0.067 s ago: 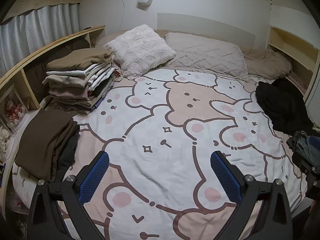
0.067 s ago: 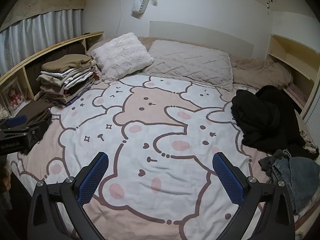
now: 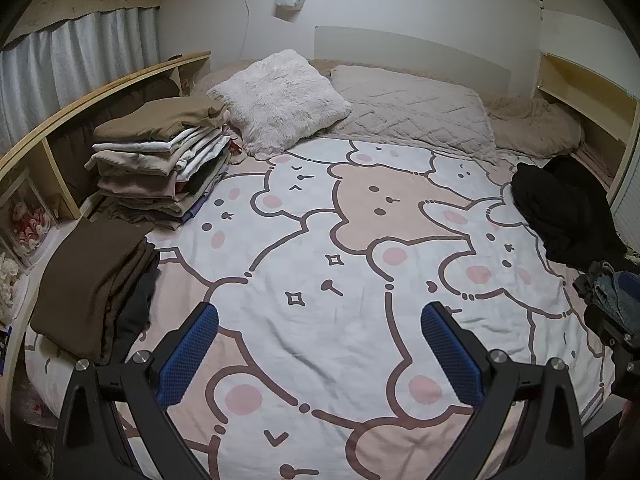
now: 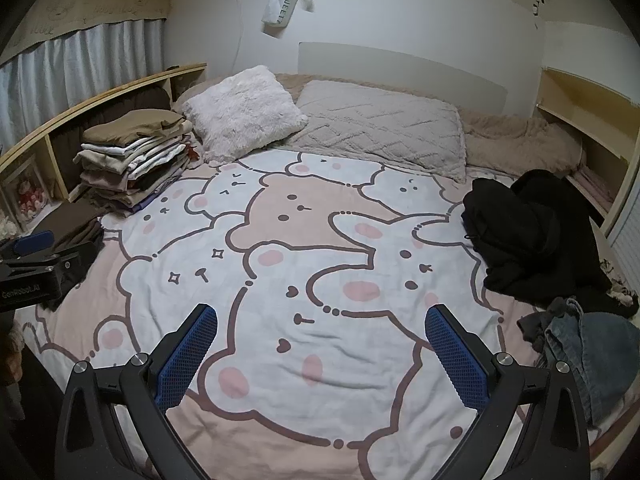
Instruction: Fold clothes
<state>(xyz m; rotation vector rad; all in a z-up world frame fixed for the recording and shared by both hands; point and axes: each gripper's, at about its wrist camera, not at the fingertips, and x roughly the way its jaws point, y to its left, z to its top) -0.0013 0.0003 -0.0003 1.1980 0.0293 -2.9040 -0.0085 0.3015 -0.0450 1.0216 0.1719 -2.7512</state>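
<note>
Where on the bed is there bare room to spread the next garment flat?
The middle of the bear-print blanket is bare, bordered by the folded stack and brown folded pile on the left, pillows behind, and the black clothes heap and jeans on the right. Both sides are crowded.

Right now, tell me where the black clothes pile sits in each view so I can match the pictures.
Left wrist view: black pile at the right edge of the bed, mid-height, below the right shelf.
Right wrist view: black pile right of centre, larger, with jeans just below it.
Shared landmark: the fluffy white pillow at the head of the bed, upper left of centre in both.
</note>
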